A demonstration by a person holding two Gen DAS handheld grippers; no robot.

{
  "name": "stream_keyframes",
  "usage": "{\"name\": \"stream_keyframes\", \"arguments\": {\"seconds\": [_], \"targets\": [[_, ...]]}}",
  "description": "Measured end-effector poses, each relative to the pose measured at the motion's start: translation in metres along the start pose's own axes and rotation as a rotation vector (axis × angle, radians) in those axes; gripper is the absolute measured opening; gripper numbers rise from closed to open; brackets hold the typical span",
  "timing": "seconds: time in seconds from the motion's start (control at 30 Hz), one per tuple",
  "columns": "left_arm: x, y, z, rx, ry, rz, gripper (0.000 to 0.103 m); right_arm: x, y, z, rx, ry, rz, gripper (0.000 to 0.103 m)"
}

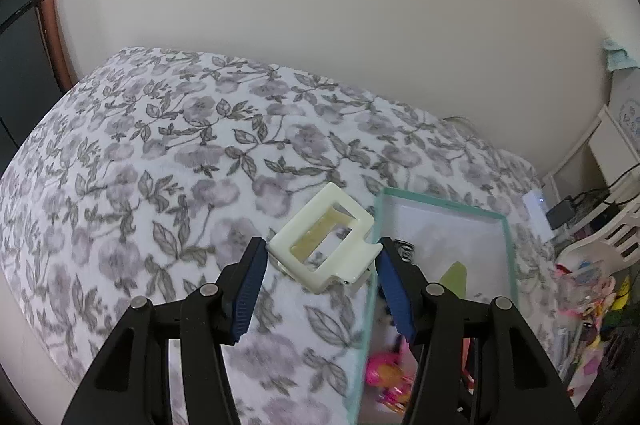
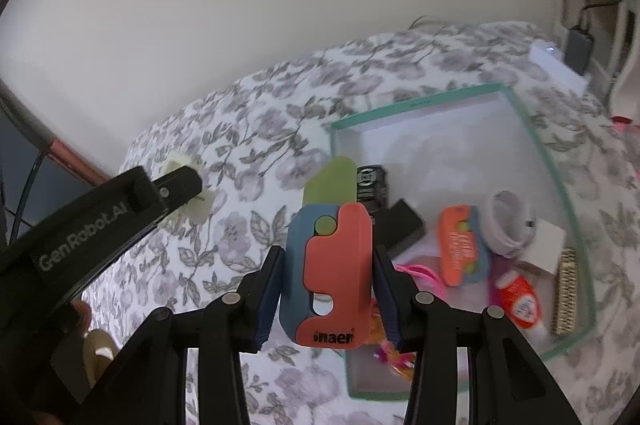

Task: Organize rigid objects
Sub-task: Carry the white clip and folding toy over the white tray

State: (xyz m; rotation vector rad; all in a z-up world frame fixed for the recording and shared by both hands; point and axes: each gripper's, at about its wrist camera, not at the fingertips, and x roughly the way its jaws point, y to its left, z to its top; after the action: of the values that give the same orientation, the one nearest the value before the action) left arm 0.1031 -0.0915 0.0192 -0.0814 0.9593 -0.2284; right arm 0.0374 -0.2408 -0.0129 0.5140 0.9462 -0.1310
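1. Left wrist view: the left tool (image 1: 322, 251) grips a cream hair claw clip (image 1: 323, 240) above the bed (image 1: 120, 161), by the tray's near-left edge; its underside is hidden.
2. The tray (image 1: 508, 237) is half covered by the tool's arm; its contents blur.
3. Right wrist view: the right tool (image 2: 328, 257) clamps an orange-and-blue folding toy knife (image 2: 334, 265), green blade up.
4. It blocks a dark can (image 2: 372, 185) in the tray (image 2: 416, 101).

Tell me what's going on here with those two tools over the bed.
A person holds a tool in each hand over a floral bedspread. The left tool grips a cream hair claw clip; the right tool grips an orange-and-blue toy knife. Beside them lies a green-rimmed box holding another toy knife, a glue bottle and other small items.
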Motion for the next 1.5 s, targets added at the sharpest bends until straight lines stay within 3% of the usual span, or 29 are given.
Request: {"name": "stream_keyframes", "arguments": {"seconds": [0.27, 0.33, 0.47, 0.63, 0.8, 0.97, 1.5], "targets": [[-0.015, -0.022, -0.024, -0.035, 0.019, -0.057, 0.058, -0.021, -0.03, -0.007, 0.027, -0.054, -0.093, 0.046], [-0.013, -0.028, -0.031, -0.063, 0.048, -0.102, 0.058, -0.022, -0.036, -0.007, 0.039, -0.058, -0.105, 0.046], [-0.007, -0.043, -0.042, -0.037, 0.057, -0.115, 0.058, -0.023, -0.046, -0.006, 0.037, -0.067, -0.133, 0.046], [0.014, -0.047, -0.051, -0.03, 0.099, -0.126, 0.058, -0.017, -0.062, -0.005, 0.037, -0.069, -0.206, 0.046], [0.048, -0.052, -0.064, -0.03, 0.214, -0.129, 0.058, -0.005, -0.095, -0.008, 0.096, -0.03, -0.256, 0.046], [0.05, -0.063, -0.068, 0.028, 0.209, -0.142, 0.058, 0.001, -0.117, -0.012, 0.159, -0.007, -0.272, 0.046], [0.066, -0.068, -0.081, 0.087, 0.277, -0.147, 0.058, 0.025, -0.108, -0.024, 0.075, 0.074, -0.31, 0.046]]}}
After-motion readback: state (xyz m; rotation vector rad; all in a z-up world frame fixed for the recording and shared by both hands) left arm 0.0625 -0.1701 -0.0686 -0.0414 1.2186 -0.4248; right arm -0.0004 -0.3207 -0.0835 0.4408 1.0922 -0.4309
